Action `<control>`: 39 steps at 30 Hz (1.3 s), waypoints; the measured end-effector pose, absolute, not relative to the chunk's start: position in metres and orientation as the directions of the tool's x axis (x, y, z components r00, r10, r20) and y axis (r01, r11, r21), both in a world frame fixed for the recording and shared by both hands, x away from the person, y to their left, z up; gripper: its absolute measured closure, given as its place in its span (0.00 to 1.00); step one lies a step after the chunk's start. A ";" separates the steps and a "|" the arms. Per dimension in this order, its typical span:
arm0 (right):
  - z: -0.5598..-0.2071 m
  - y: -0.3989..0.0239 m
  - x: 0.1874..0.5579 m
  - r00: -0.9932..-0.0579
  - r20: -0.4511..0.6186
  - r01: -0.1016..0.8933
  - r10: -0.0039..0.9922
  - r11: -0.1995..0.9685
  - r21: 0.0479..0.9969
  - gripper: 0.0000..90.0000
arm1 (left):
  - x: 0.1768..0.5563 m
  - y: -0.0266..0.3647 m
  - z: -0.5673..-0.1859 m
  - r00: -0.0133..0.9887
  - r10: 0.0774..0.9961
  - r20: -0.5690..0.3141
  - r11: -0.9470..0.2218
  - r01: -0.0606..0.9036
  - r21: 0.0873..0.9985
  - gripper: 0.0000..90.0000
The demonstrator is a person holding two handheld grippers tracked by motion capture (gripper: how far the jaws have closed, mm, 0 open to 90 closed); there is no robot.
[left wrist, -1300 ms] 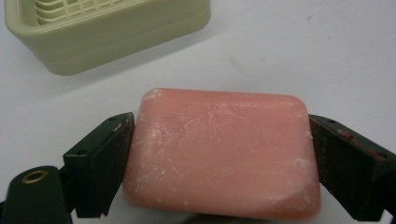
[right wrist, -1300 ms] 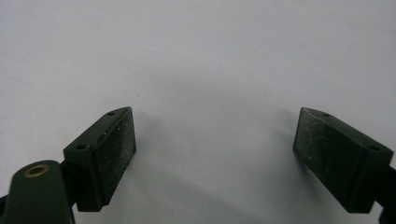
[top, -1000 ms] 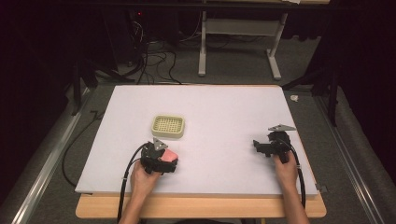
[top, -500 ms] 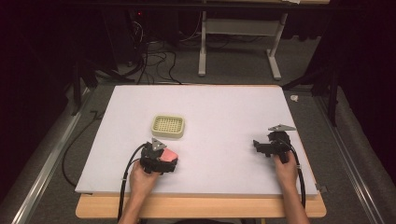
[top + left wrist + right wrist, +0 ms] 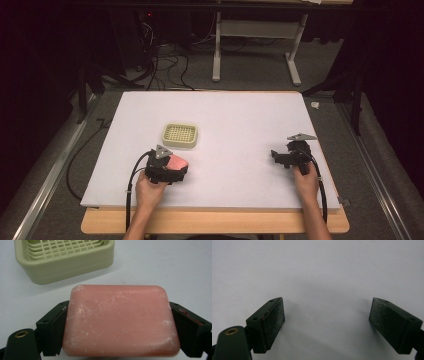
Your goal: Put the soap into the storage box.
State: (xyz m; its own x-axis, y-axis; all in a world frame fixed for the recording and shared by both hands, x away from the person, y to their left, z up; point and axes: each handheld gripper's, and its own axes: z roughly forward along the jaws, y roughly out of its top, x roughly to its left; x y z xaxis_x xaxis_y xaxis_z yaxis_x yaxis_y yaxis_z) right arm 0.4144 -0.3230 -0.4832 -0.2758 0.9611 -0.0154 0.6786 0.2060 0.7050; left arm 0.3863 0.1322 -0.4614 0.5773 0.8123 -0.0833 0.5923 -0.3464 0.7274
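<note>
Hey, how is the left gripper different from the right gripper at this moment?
The left gripper is shut on the pink soap bar, a jaw against each side of it; the right gripper stands open with nothing between its jaws. The left gripper sits close to the green soap dish, while the right gripper is far off toward the table's other side. Both are hand-held, low over the white tabletop, and have black jaws.

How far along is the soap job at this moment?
Done: the left gripper is shut on the pink soap bar. In hand: the bar sits just short of the green soap dish. Left, probably: setting it in the empty dish. The right gripper is open over bare table.
</note>
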 end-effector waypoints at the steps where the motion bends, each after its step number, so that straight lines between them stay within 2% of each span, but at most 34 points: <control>1: -0.483 -0.323 0.414 -0.274 -0.013 0.680 0.962 0.203 0.705 0.15 | 0.386 0.132 -0.460 0.577 0.813 -0.079 -0.347 0.588 0.731 0.16; 10: -0.483 -0.323 0.414 -0.275 -0.014 0.679 0.961 0.205 0.705 0.15 | 0.387 0.134 -0.448 0.578 0.811 -0.094 -0.324 0.578 0.749 0.16; 32: -0.483 -0.323 0.414 -0.275 -0.014 0.679 0.961 0.205 0.705 0.15 | 0.406 0.132 -0.422 0.558 0.827 -0.067 -0.328 0.575 0.749 0.16; 39: -0.483 -0.323 0.414 -0.275 -0.014 0.679 0.961 0.205 0.705 0.15 | 0.416 0.137 -0.422 0.534 0.838 -0.110 -0.290 0.607 0.740 0.16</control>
